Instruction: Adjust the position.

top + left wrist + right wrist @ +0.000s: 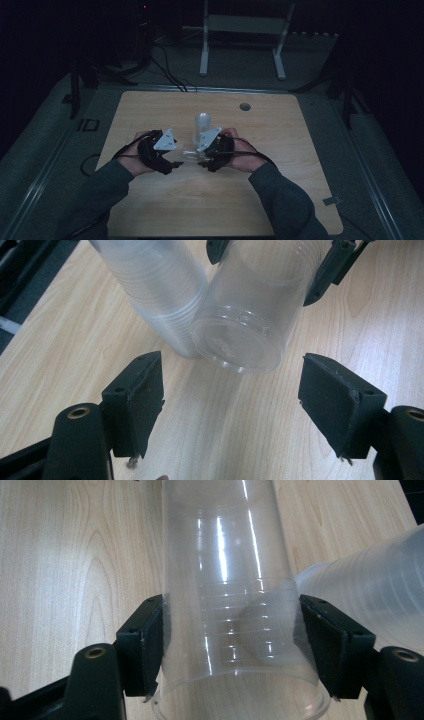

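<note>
I have a single clear plastic cup (235,610) clamped in my right gripper (232,645), jaws pressed on either side of its wall near the rim end. In the right gripper view the cup's long axis runs straight away from me, toward twelve o'clock, with the open rim nearest the camera and the closed base far out.

My left gripper (230,395) is released, jaws spread wide with nothing between them. In its view the cup's base (240,342) faces me at about twelve o'clock, just beyond the jaw tips and roughly centred on the gap. So the cup lies along the line between the two grippers, base toward the left one.

The stack of cups (160,295) lies tilted at about eleven o'clock in the left gripper view, touching or just beside the held cup; I cannot tell which.

From above, both grippers meet at mid-table (280,200), the left gripper nearer the free base end. I judge any handover turns on sliding the left jaws forward along that axis.
</note>
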`<state>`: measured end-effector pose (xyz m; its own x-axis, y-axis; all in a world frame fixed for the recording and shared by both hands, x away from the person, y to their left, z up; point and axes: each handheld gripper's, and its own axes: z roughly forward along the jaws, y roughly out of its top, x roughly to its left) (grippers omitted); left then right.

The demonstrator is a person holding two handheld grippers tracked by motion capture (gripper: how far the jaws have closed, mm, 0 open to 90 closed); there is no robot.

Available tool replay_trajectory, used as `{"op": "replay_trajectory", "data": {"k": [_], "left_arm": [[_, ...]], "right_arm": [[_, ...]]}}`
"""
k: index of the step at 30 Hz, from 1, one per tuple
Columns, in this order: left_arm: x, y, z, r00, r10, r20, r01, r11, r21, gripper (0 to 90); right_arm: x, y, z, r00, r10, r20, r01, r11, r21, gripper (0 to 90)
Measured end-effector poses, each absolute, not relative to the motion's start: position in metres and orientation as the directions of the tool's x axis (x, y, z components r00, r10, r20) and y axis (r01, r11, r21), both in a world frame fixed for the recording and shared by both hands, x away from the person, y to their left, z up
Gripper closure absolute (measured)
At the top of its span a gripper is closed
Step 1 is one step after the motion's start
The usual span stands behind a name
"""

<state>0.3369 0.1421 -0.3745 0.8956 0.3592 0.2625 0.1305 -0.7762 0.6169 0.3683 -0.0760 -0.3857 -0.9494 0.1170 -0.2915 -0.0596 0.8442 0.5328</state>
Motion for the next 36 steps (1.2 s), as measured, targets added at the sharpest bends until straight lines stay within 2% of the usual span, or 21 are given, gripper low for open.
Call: {"op": "replay_trajectory", "data": {"k": [16, 36], "left_arm": [[0.338, 0.132, -0.379, 0.926, 0.289, 0.242, 0.113, -0.825, 0.553, 26.3], [0.340, 0.120, -0.387, 0.944, 0.251, 0.212, 0.117, -0.859, 0.498, 26.4]], "right_arm": [[0.362, -0.068, -0.389, -0.948, 0.058, -0.314, -0.105, 0.872, 0.479, 31.3], [0.357, -0.063, -0.393, -0.946, 0.018, -0.323, -0.137, 0.882, 0.451, 31.4]]}}
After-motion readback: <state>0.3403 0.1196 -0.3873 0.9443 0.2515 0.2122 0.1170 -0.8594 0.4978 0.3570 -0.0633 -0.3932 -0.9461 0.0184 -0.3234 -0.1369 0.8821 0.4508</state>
